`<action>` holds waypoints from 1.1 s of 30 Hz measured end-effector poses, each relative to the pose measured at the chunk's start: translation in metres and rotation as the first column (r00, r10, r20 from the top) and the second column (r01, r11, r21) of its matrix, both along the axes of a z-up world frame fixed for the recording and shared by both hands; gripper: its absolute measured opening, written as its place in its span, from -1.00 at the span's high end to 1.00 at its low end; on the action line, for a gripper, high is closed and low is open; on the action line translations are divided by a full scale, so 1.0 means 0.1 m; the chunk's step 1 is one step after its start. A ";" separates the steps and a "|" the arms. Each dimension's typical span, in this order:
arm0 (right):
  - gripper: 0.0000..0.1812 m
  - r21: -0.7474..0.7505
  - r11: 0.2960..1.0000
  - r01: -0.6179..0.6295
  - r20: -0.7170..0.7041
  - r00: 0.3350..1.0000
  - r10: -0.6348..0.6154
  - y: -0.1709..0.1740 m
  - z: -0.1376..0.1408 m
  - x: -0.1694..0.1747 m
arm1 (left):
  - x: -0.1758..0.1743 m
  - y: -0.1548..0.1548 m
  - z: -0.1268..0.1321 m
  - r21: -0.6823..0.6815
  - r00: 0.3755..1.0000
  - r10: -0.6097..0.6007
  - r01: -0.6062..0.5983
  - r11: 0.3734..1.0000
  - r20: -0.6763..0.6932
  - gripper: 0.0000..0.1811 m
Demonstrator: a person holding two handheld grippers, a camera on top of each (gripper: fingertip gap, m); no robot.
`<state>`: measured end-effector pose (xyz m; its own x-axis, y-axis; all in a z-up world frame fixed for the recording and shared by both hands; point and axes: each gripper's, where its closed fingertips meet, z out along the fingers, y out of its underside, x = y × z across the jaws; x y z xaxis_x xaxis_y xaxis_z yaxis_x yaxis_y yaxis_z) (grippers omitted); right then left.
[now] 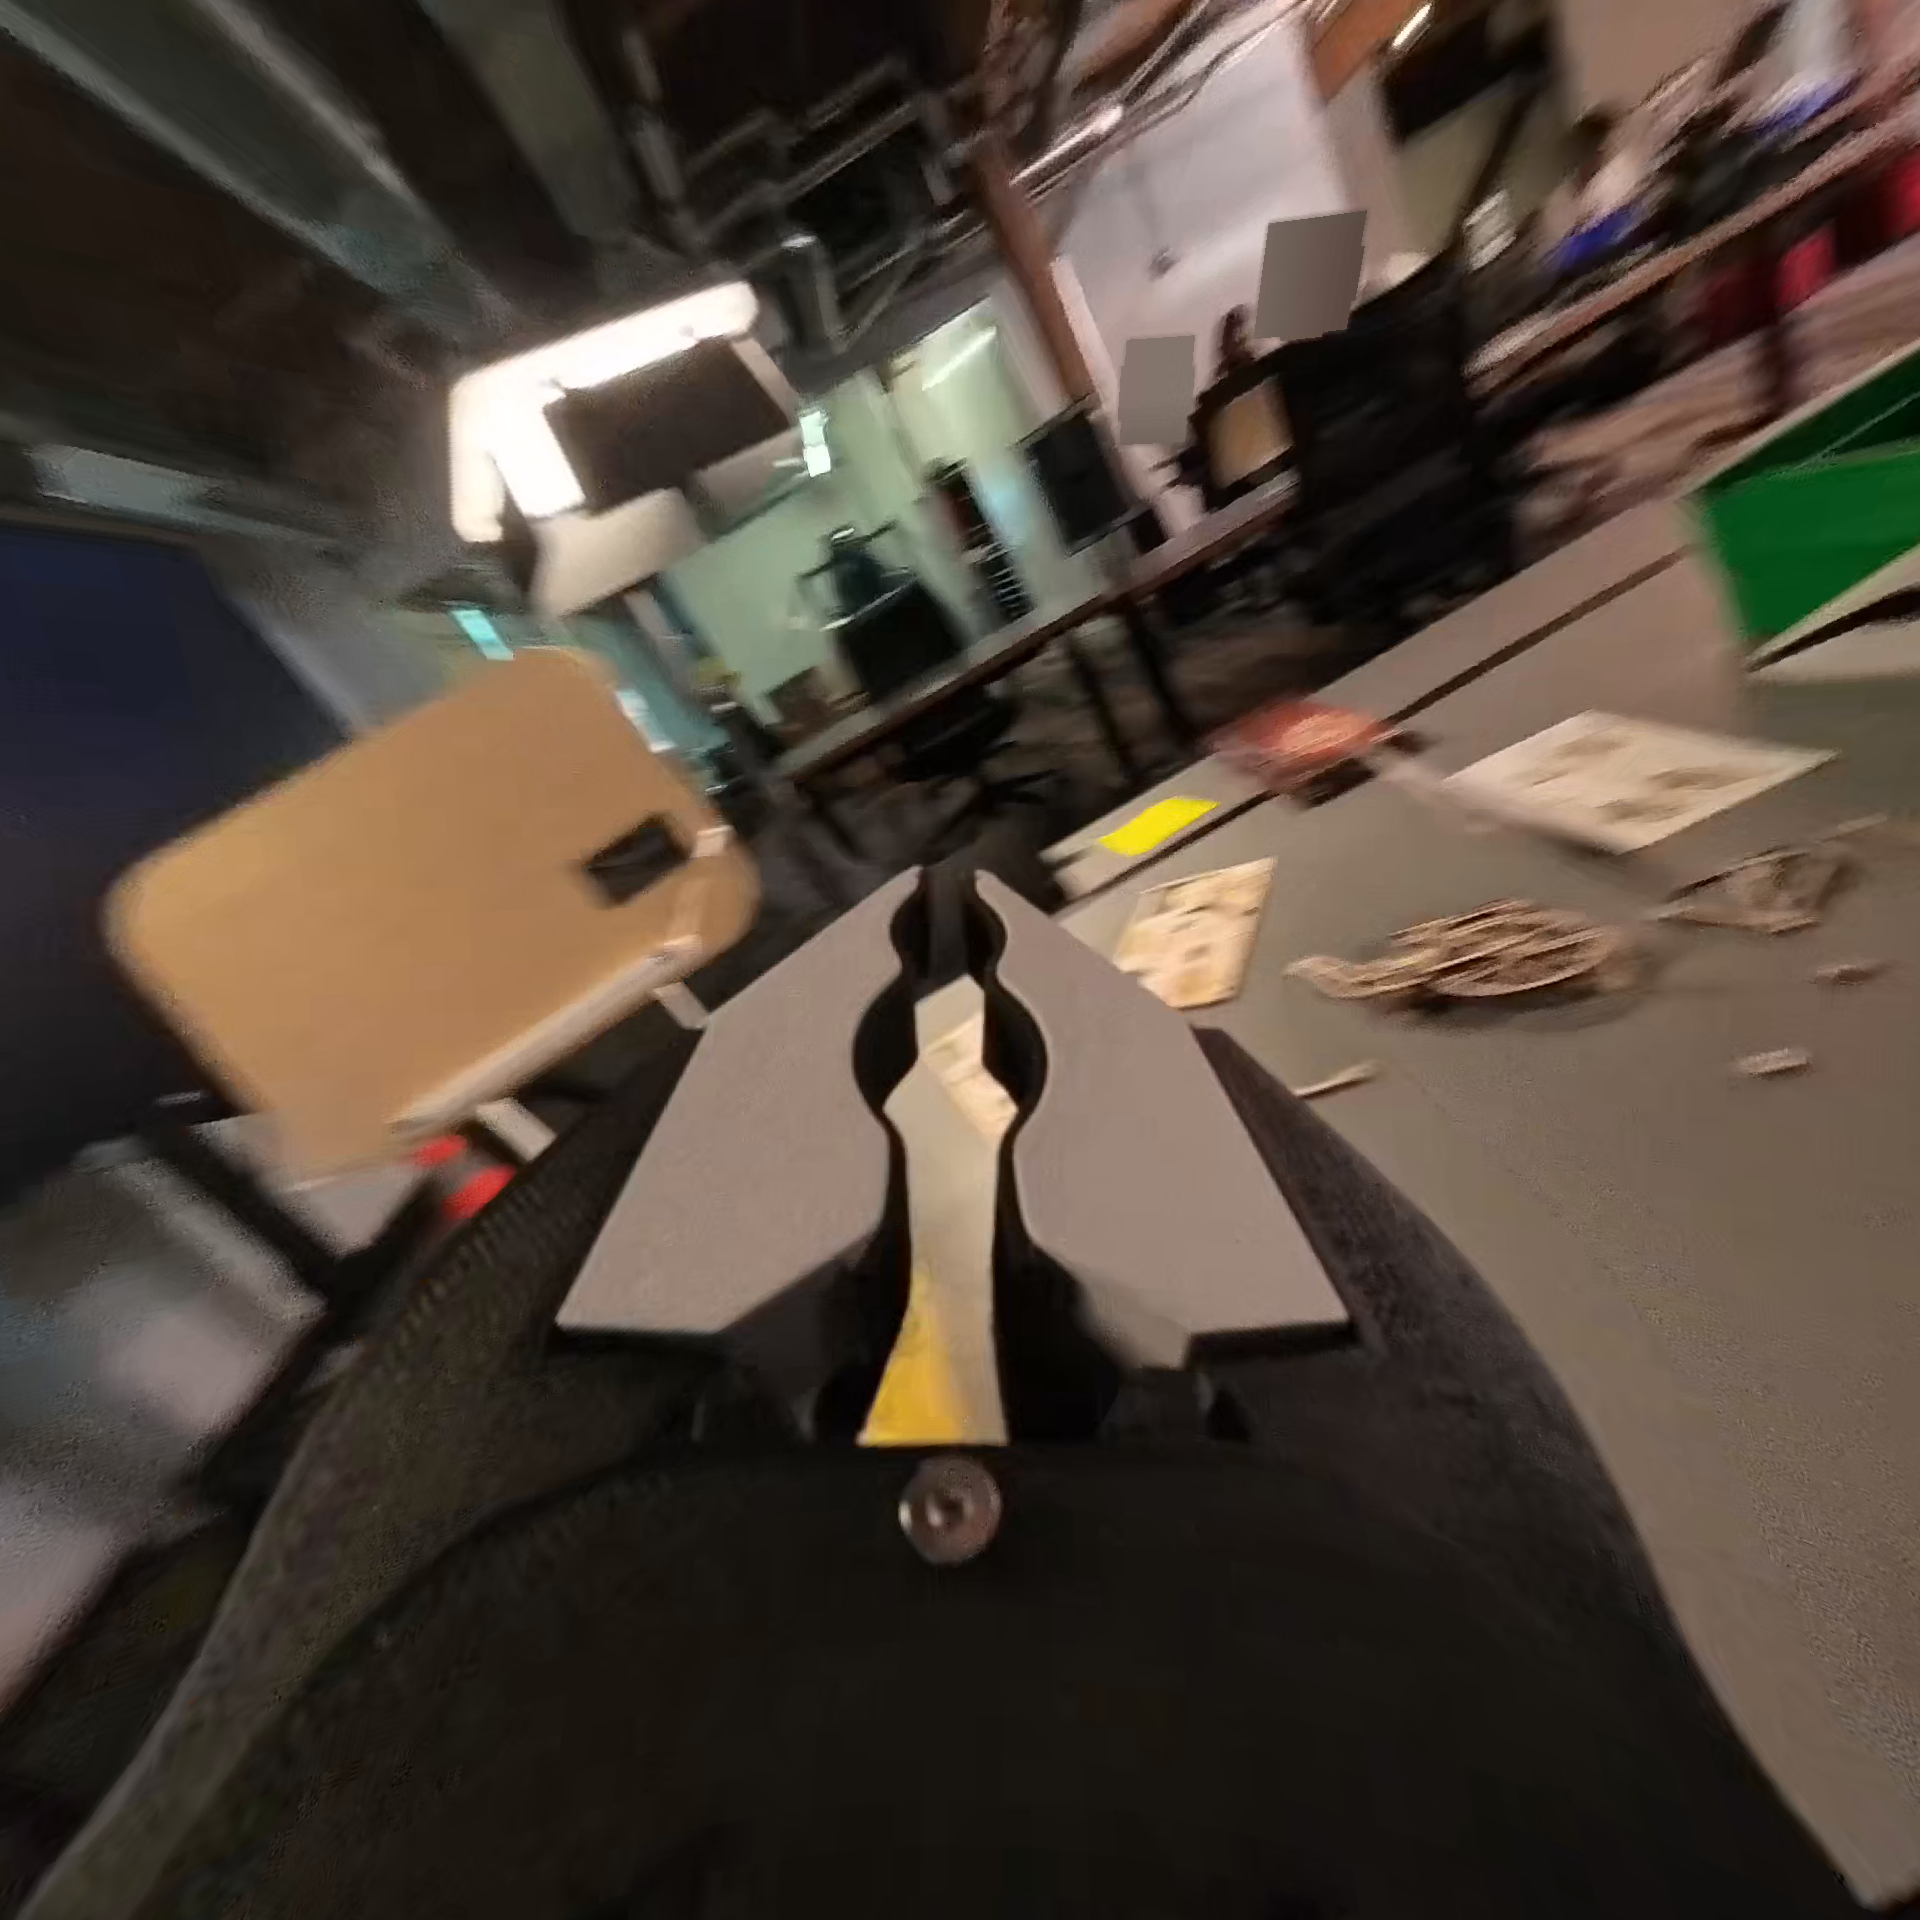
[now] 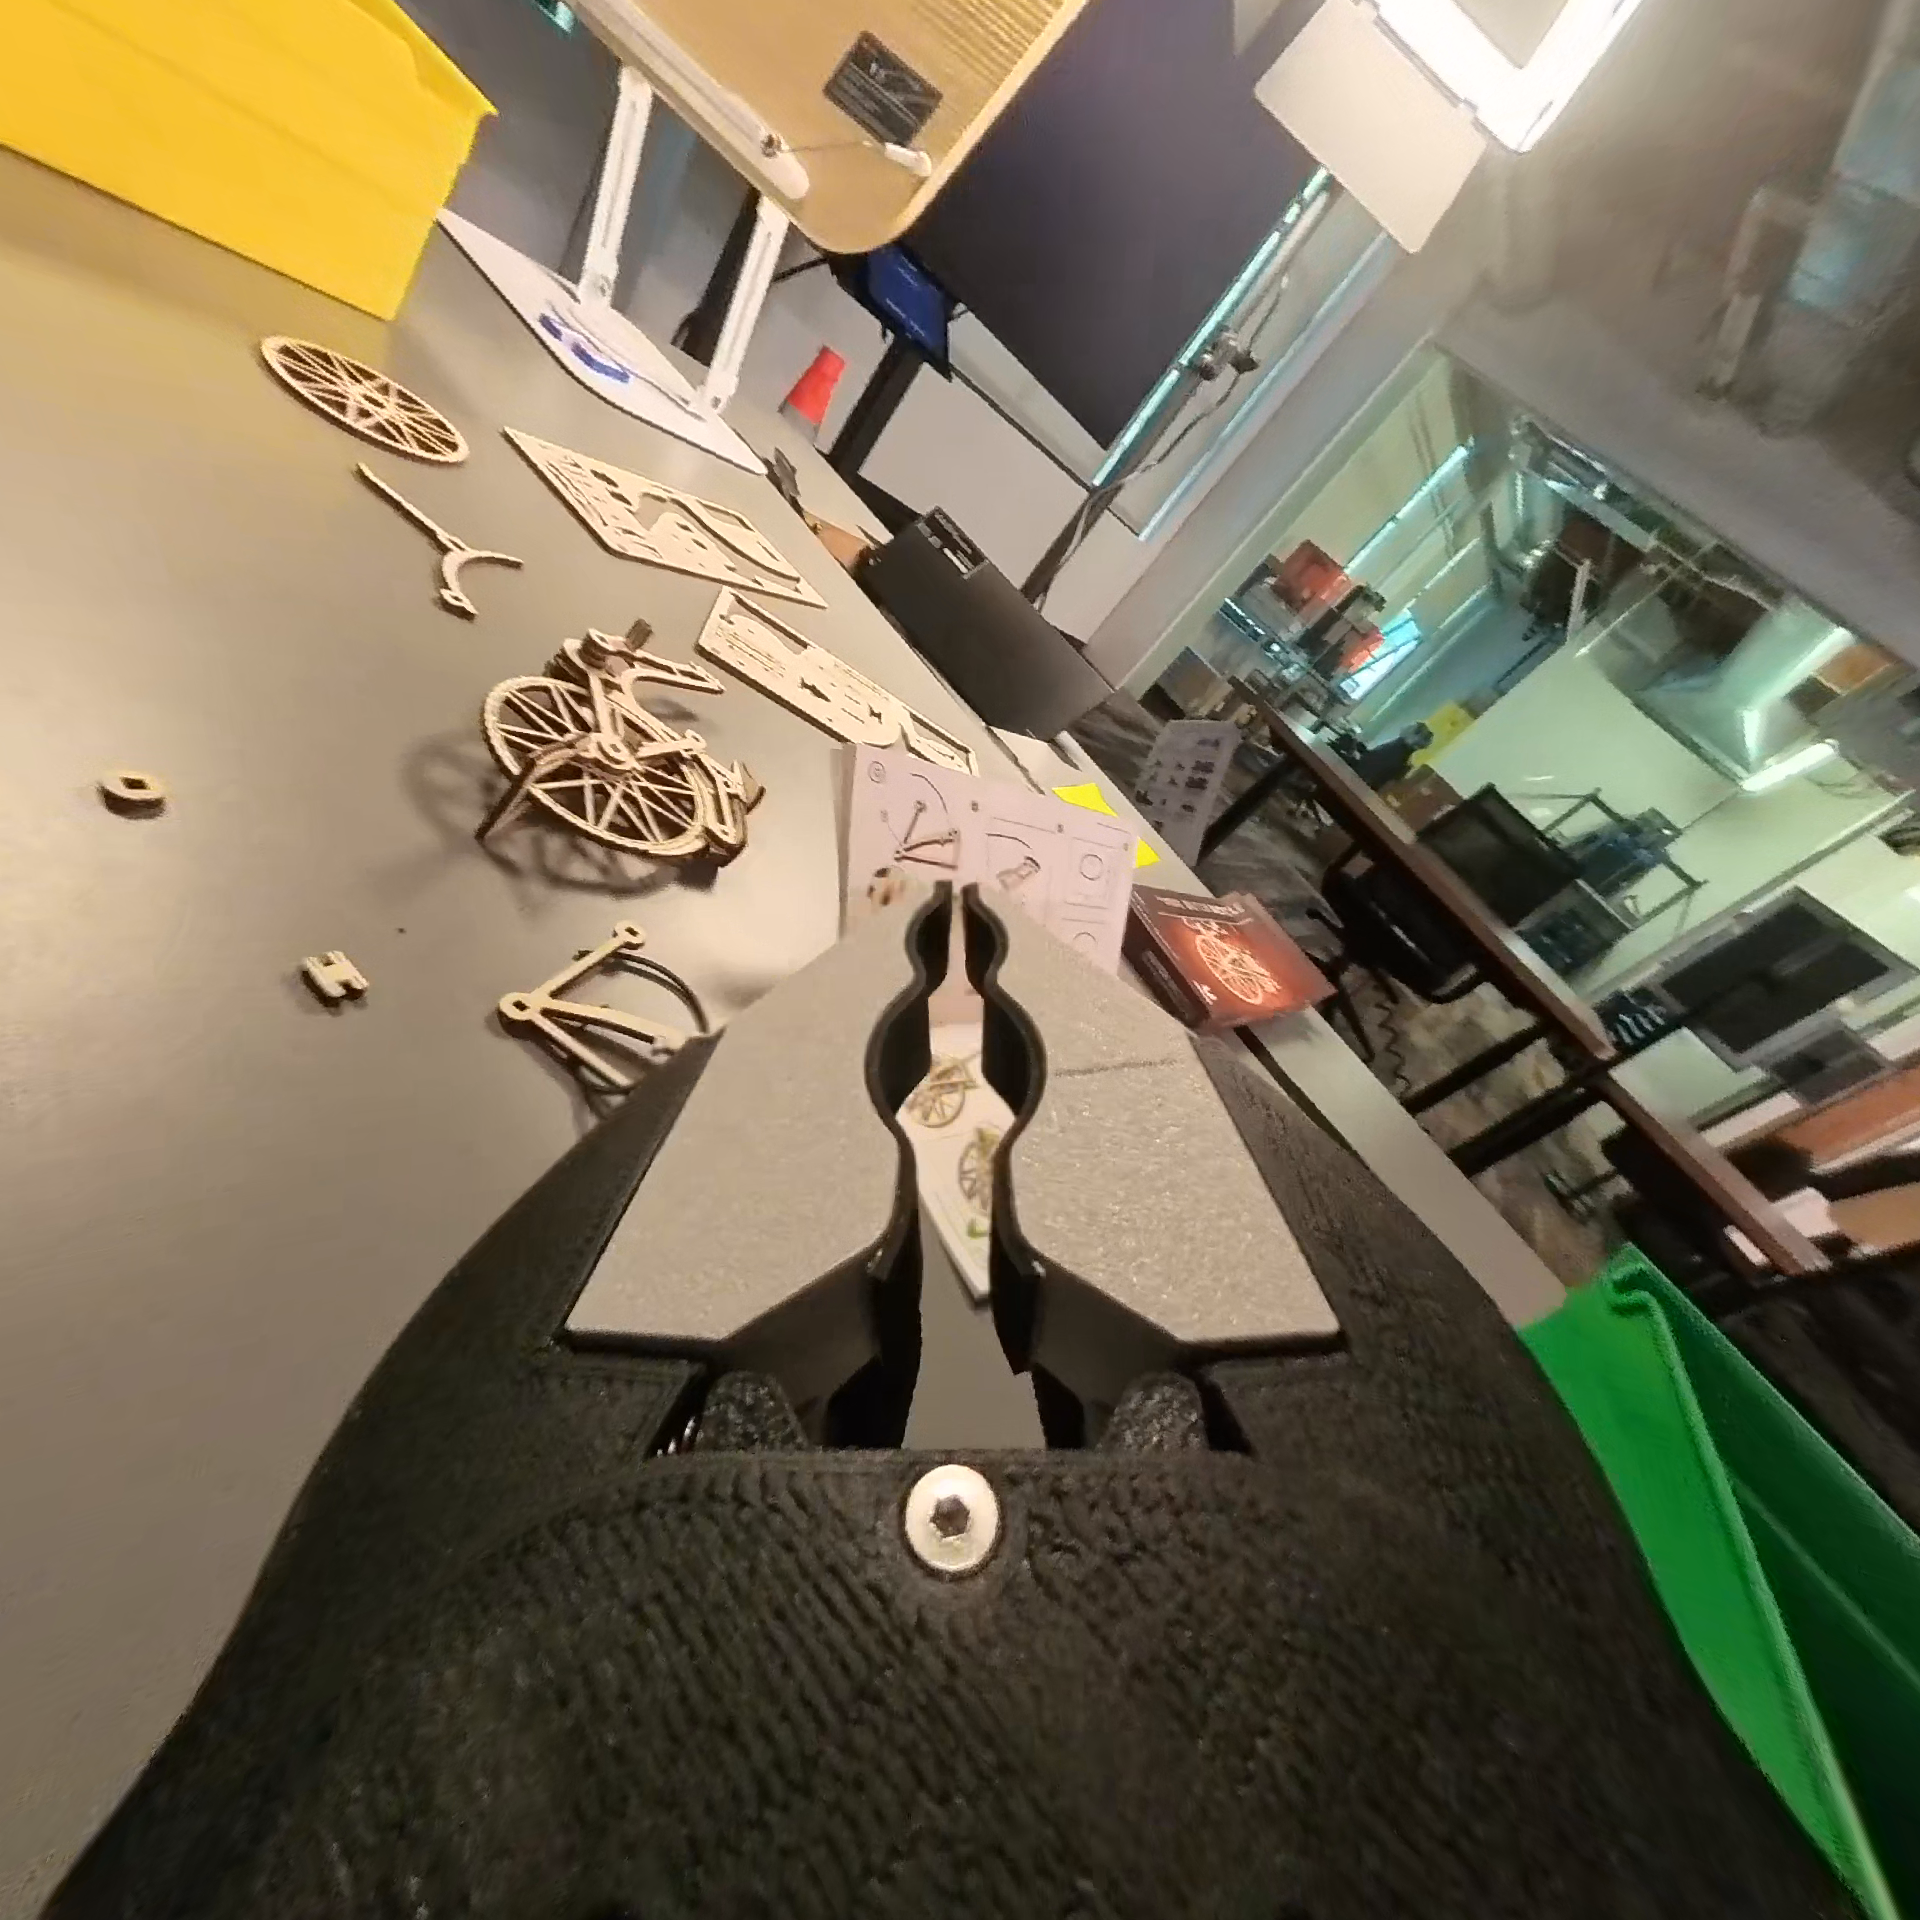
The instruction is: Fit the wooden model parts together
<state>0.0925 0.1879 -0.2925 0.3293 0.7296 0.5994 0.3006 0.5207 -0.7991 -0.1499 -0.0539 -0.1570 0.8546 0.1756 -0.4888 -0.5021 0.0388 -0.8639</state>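
The grey table carried everything, and it looked like a kit laid out for assembly with no piece yet taken up. At about ten o'clock in the right wrist view sat a yellow bin, and at four o'clock a green bin, probably to hold parts. Two punched wooden sheets lay toward twelve o'clock, beside the instruction sheet spread flat where it could be read, with the dark kit box at one o'clock. The half-built bicycle model rested tilted on its wheel at eleven o'clock; a loose spoked wheel, a forked strut, a triangular frame piece, a small clip and a washer lay scattered apart around it, within reach. The right gripper hovered clenched on nothing, tips almost touching. The left gripper, in a blurred view, was likewise closed and empty, the model at two o'clock.
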 end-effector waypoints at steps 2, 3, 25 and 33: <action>1.00 0.002 0.999 0.050 -0.015 0.999 -0.050 0.10 0.03 0.05 | -0.52 -0.16 0.11 -0.024 0.992 0.119 -0.120 0.993 -0.030 1.00; 1.00 -0.004 0.997 0.074 -0.030 0.997 -0.074 0.15 0.05 0.07 | -0.79 -0.18 0.08 -0.068 0.989 0.148 -0.147 0.987 0.010 1.00; 1.00 -0.070 0.921 0.384 -0.100 0.915 -0.390 0.78 0.11 0.30 | -2.44 0.80 -1.88 -0.853 0.942 0.162 0.182 0.490 0.294 0.85; 1.00 -0.069 0.899 0.432 -0.088 0.895 -0.436 0.83 0.09 0.36 | -2.42 0.72 -1.98 -0.873 0.932 0.163 0.228 0.432 0.324 0.90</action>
